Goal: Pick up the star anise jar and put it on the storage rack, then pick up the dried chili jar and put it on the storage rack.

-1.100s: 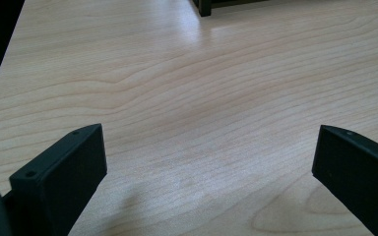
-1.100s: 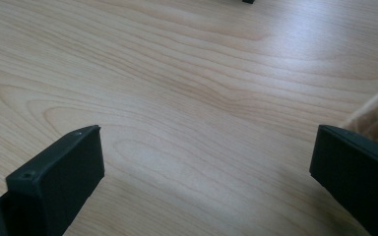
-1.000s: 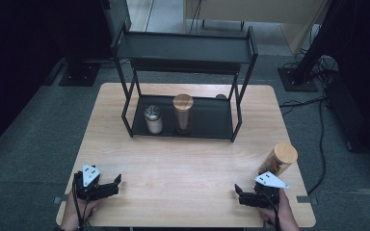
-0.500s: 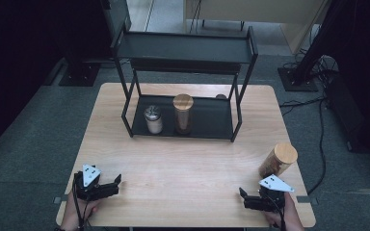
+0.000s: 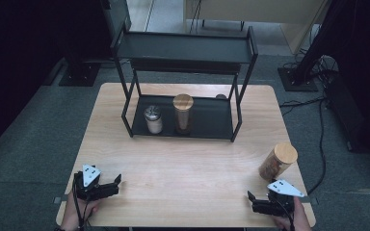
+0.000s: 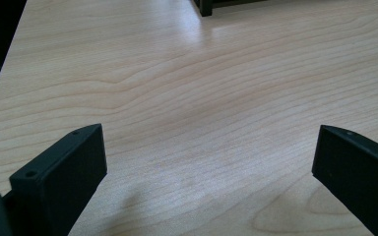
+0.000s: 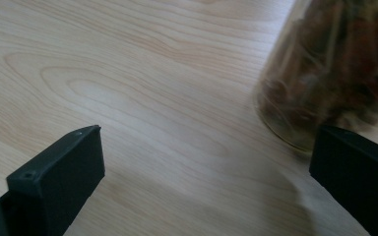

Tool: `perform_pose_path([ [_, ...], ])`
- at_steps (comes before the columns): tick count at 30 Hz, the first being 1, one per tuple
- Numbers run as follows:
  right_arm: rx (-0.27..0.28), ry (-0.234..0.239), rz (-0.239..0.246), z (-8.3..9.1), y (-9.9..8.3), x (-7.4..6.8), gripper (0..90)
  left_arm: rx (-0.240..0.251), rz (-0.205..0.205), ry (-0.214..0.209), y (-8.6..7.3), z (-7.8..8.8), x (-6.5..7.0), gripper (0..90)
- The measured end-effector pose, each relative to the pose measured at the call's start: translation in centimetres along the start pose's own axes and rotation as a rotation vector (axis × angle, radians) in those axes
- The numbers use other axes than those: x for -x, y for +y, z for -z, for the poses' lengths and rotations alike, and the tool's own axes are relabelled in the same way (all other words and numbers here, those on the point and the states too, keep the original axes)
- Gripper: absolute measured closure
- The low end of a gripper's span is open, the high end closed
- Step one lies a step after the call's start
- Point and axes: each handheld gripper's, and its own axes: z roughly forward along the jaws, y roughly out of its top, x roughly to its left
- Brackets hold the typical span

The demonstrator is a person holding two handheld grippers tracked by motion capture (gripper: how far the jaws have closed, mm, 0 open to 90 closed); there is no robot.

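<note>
The left gripper rests low over the bench, fingers spread wide on bare wood. The right gripper likewise has wide fingers; the cork-lidded jar stands just beyond its right finger.

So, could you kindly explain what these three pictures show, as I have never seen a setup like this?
No robot here: a person holds a pair of hand-held tongs in each hand. The high view looks down on a wooden table, with the left tongs and the right tongs at its near edge. The other two pictures come from cameras riding on the tongs, looking along their black jaws. Both stand open and hold nothing. A black two-level rack stands at the back, with a small jar and a tall cork-lidded jar on its lower shelf. Another cork-lidded jar stands just beyond the right tongs.
</note>
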Motion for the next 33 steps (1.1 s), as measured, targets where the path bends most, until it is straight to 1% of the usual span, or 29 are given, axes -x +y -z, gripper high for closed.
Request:
perform_pose_path([
  [3, 0.001, -0.02, -0.009, 0.4, -0.3, 0.8, 0.0, -0.001, 0.0, 0.002, 0.0, 0.0, 0.0, 0.4],
  [6, 0.005, -0.035, -0.032, 0.7, -0.7, 1.6, 0.0, -0.003, -0.001, 0.003, 0.0, -0.1, 0.0, 0.4],
  [9, 0.008, -0.053, -0.04, 0.9, -0.8, 2.2, 0.0, -0.003, -0.004, 0.008, 0.0, 0.0, 0.1, 0.4],
  [14, 0.012, -0.07, -0.073, 1.1, -1.1, 3.1, 0.0, -0.002, -0.002, 0.011, 0.0, 0.0, 0.1, 0.4],
  [22, 0.013, -0.074, -0.082, 1.2, -1.1, 3.6, 0.0, 0.003, 0.001, 0.012, 0.0, 0.0, 0.1, 0.4],
  [24, 0.01, -0.081, -0.084, 1.2, -1.1, 3.7, 0.0, 0.004, 0.002, 0.011, 0.0, 0.0, 0.0, 0.3],
  [29, 0.009, -0.098, -0.102, 1.2, -1.1, 4.4, 0.0, 0.002, 0.0, 0.01, 0.0, 0.0, 0.1, 0.3],
  [33, 0.007, -0.098, -0.114, 1.1, -0.9, 4.9, 0.2, 0.006, 0.0, 0.011, 0.0, 0.0, 0.1, 0.4],
])
